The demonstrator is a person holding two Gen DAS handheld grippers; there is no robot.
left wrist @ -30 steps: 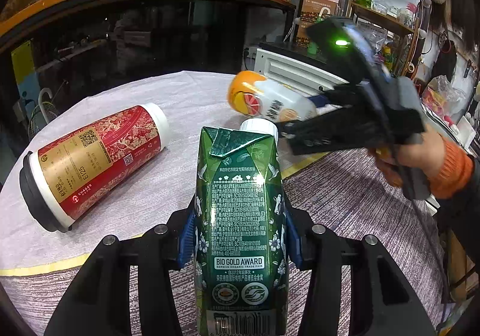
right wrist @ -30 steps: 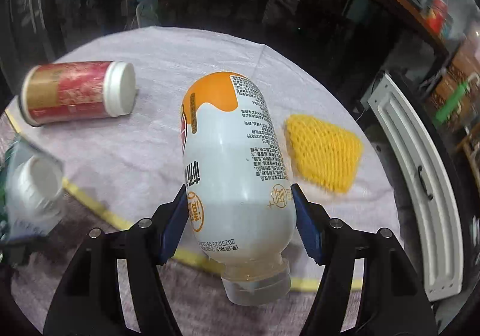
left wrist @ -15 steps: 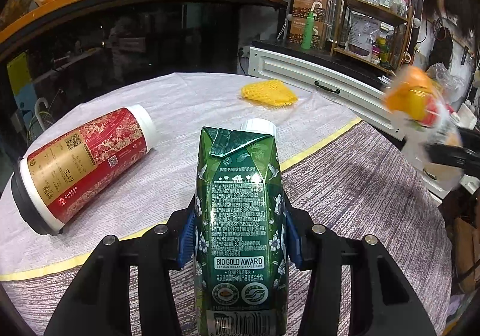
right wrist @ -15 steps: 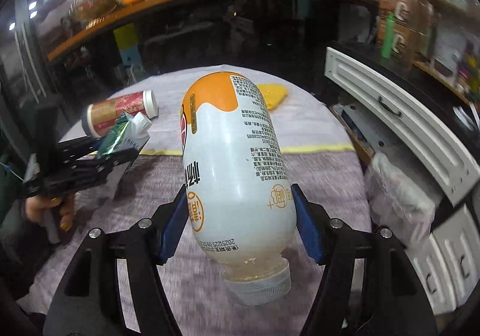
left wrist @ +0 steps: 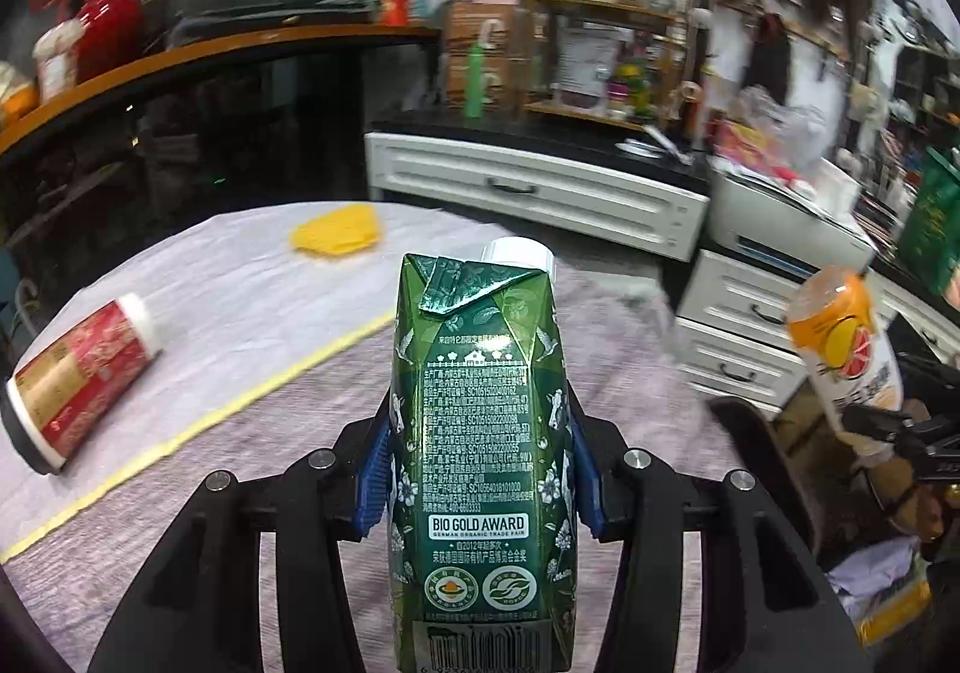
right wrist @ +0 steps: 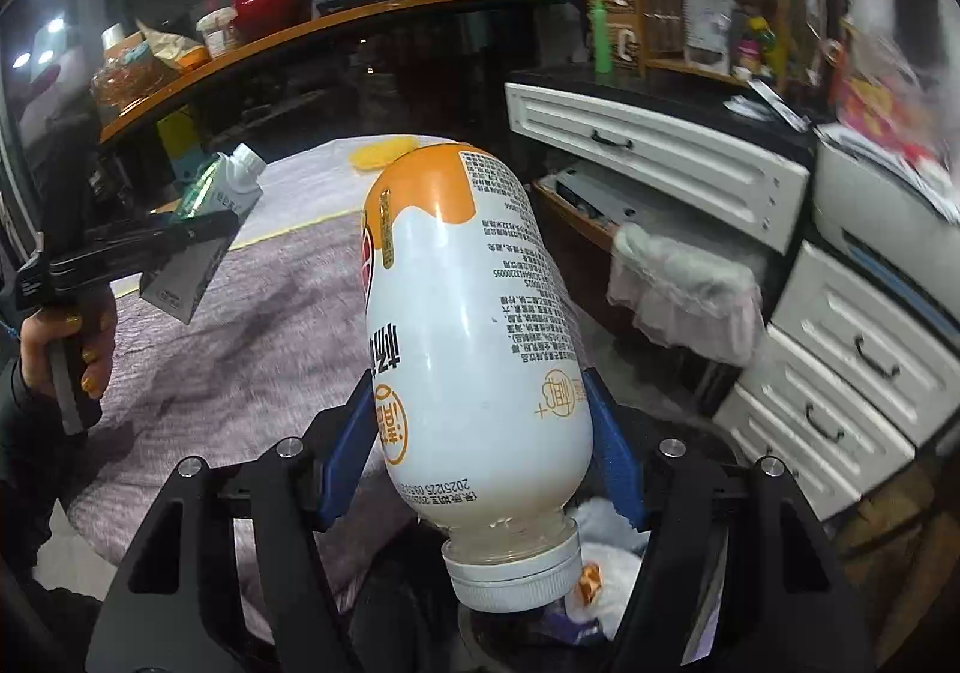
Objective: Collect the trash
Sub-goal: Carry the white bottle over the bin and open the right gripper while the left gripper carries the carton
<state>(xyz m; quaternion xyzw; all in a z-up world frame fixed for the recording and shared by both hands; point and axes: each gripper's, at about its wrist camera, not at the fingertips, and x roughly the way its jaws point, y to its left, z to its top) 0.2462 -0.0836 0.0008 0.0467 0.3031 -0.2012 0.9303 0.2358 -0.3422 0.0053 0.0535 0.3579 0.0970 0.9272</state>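
My left gripper (left wrist: pixel 477 469) is shut on a green milk carton (left wrist: pixel 477 433) with a white cap, held upright above the purple tablecloth. My right gripper (right wrist: pixel 483 445) is shut on a white and orange drink bottle (right wrist: pixel 474 325), cap end toward me, over a dark bin (right wrist: pixel 540 613) that holds white crumpled trash. The same bottle (left wrist: pixel 846 349) shows at the right of the left wrist view, past the table's edge. A red paper cup (left wrist: pixel 78 379) lies on its side at the table's left. A yellow foam net (left wrist: pixel 336 235) lies at the far side.
The round table (left wrist: pixel 270 373) has a purple cloth with a yellow stripe. White drawer cabinets (right wrist: pixel 840 361) stand to the right, with a bag-lined bin (right wrist: pixel 684 289) beside them. A curved wooden shelf (right wrist: pixel 300 30) with jars and a red vase runs behind.
The right gripper has carried the bottle off the table to the right, over the bin. The left gripper with the carton has swung right too; the cup and net have slid left in its view.
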